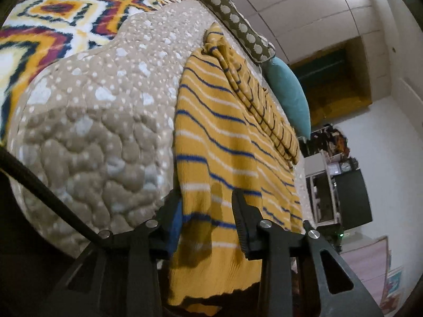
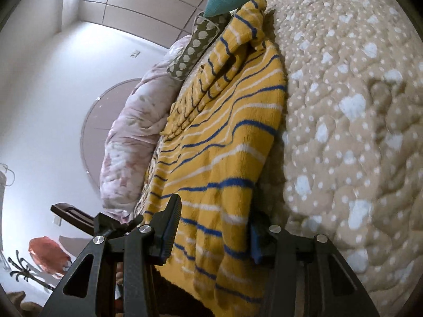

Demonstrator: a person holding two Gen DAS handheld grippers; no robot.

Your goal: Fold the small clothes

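Sweater (image 1: pixel 224 142), yellow knit with blue and white stripes, is lying on the beige dotted quilt (image 1: pixel 105 121) of a bed, stretching away ahead of both claws with its near hem hanging between their jaws. Left claw (image 1: pixel 208 227) is straddling one hem corner and right claw (image 2: pixel 214 227) the other (whether the pads are actually pressing the knit I cannot tell). Beyond the claws, past the sweater's far end, a teal cushion (image 1: pixel 290 95) and a spotted olive cushion (image 1: pixel 238 23) are resting.
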